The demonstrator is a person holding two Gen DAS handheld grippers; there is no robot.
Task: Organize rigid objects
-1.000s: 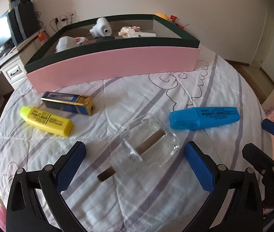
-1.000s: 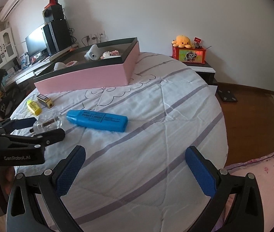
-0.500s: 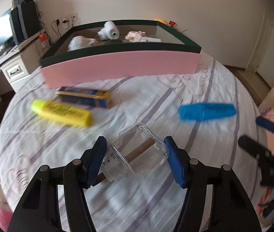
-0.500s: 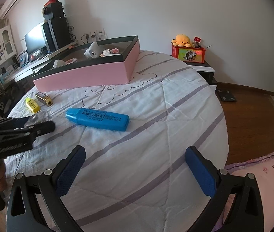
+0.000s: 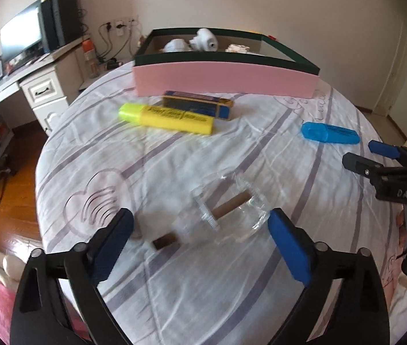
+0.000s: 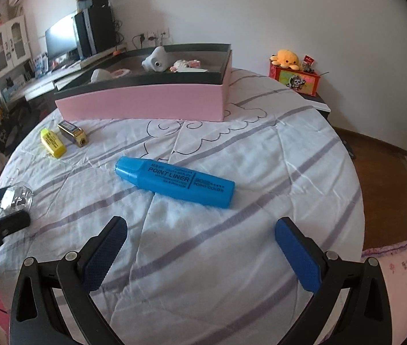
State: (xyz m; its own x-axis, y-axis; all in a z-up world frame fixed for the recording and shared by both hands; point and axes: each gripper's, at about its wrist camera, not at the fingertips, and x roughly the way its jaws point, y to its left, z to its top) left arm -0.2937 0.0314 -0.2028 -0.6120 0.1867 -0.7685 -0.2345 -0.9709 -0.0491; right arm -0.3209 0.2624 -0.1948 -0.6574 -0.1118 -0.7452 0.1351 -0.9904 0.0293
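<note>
The left gripper (image 5: 200, 230) has its fingers (image 5: 288, 247) spread wide and opening, with a clear glass bottle (image 5: 232, 210) lying on its side between them, a brown stick running through its neck; the pads do not press on it. The bottle rests on the white, purple-striped bed (image 5: 232, 287) in the lower centre of the left wrist view. Farther up the frame, a yellow highlighter (image 5: 166, 118) lies beside a blue and gold box (image 5: 197, 105), the two touching or nearly so, just in front of the pink box (image 5: 223, 82) with a dark green rim. Inside that box sit white plush toys and small items. A blue highlighter (image 5: 329, 133) lies at the right, near the other gripper's tips.

The right gripper (image 6: 200, 250) has its fingers (image 6: 295, 254) wide apart and empty, above bare sheet. The blue highlighter (image 6: 174, 181) lies just beyond them at the frame's centre. The pink box (image 6: 143, 100) stands in the upper middle, the yellow highlighter (image 6: 52, 143) and box (image 6: 72, 132) at left.
</note>
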